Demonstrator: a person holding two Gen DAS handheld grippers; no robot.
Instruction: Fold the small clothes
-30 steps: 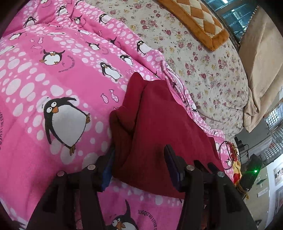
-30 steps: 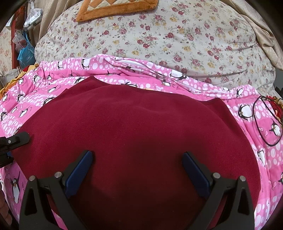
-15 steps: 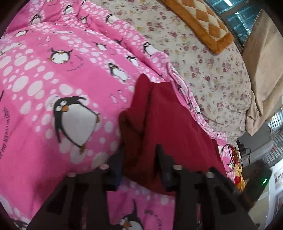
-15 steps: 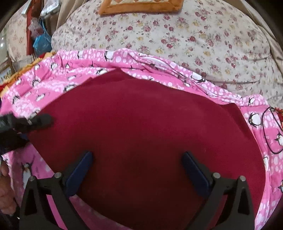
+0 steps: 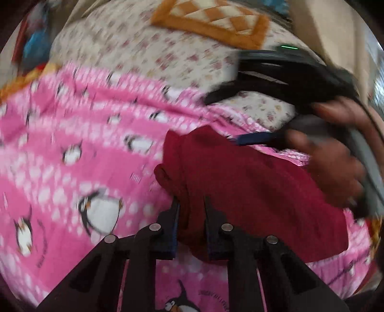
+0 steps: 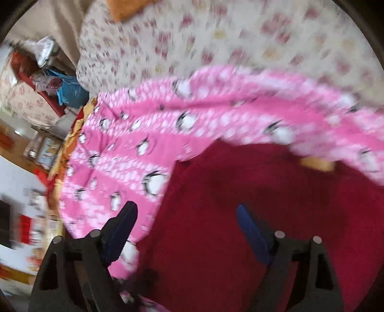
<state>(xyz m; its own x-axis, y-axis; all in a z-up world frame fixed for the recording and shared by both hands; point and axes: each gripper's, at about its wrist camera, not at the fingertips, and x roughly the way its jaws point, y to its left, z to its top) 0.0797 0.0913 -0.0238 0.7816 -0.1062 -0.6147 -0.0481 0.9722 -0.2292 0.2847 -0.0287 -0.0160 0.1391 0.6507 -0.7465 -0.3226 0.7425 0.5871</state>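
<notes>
A dark red garment lies on a pink penguin-print blanket. My left gripper is shut on the garment's bunched left edge. In the right wrist view the same garment fills the lower right. My right gripper is open above it, holding nothing; its left finger hangs over the blanket. The right gripper and the hand holding it also show in the left wrist view, over the garment's far right part. Both views are motion-blurred.
A floral quilt with an orange checked cushion lies behind the blanket. In the right wrist view the bed's left edge drops to a cluttered room with bags and boxes.
My left gripper has closed on the garment's left edge and swung round to the right. My right gripper has swung left, still open, and now appears in the left wrist view.
</notes>
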